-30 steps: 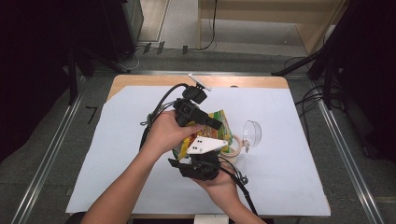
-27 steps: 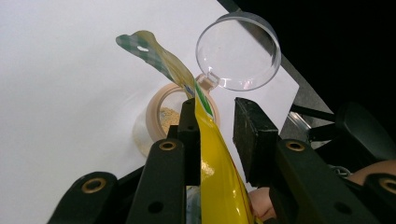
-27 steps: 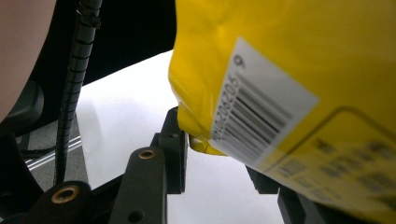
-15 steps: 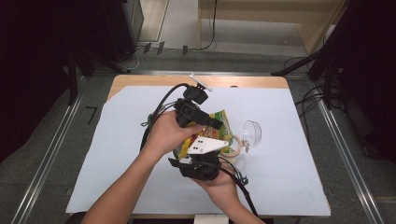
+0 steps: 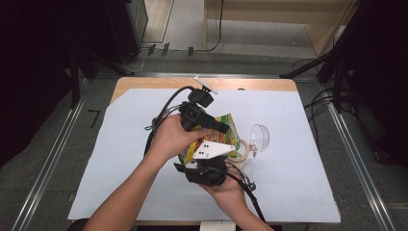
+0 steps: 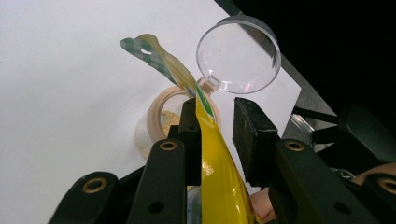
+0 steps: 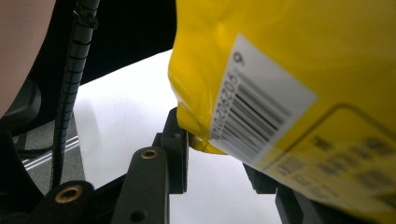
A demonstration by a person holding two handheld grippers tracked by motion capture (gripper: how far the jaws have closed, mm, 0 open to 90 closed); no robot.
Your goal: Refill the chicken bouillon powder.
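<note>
I count one yellow snack bag (image 5: 226,132), one small beige jar (image 5: 243,150) with its clear round lid (image 5: 260,136) hinged open to the right, and two tools, one in each of my hands. All of it sits near the middle of the desk (image 5: 120,144), which is covered by a single white sheet.

My left hand (image 5: 168,137) comes in from the near left, wrapped over the top of the left hand-held gripper (image 6: 212,123), which points to the right across the bag. Its jaws are only partly drawn in: the bag's thin upper edge runs up against one pad, and a gap shows before the other pad, so I cannot tell whether it truly pinches.

My right hand (image 5: 226,185) is nearer to me, palm up under the right hand-held gripper (image 7: 219,154), which points away toward the bag. The bag's lower corner hangs between its jaws, touching one; the other jaw is mostly hidden behind the bag.

The bag is held above the jar, whose mouth shows yellow crumbs inside.
</note>
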